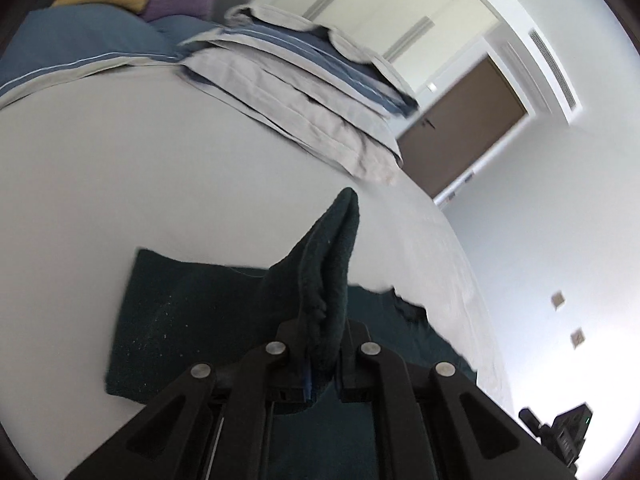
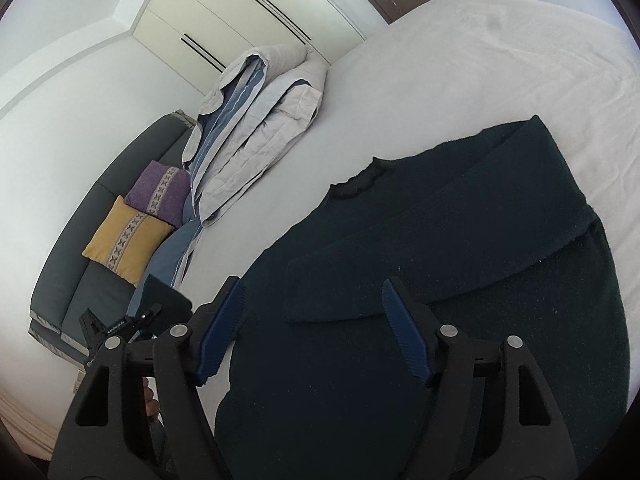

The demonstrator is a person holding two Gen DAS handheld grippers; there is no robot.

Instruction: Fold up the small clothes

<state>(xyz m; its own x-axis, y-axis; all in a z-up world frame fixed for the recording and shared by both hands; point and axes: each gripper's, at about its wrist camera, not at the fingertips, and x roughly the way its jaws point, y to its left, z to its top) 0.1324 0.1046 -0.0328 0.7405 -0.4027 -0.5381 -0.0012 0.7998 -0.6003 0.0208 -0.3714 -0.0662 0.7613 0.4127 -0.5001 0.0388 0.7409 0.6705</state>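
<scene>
A dark green sweater [image 2: 460, 240] lies on the white bed [image 2: 460, 60], partly folded, its neckline toward the far side. My left gripper [image 1: 322, 360] is shut on a lifted fold of the sweater [image 1: 328, 264], which sticks up between its fingers; the rest of the sweater [image 1: 180, 312] lies flat below. My right gripper [image 2: 312, 332] is open and empty, hovering over the sweater's near part, its blue pads [image 2: 404, 328] spread wide. The left gripper [image 2: 120, 328] also shows at the lower left of the right wrist view.
A folded grey and blue duvet [image 1: 304, 80] lies on the bed's far side, also in the right wrist view [image 2: 256, 120]. Yellow [image 2: 128, 240] and purple [image 2: 160, 192] cushions rest on a dark headboard. White wardrobes [image 2: 248, 12] and a brown door [image 1: 464, 132] stand behind.
</scene>
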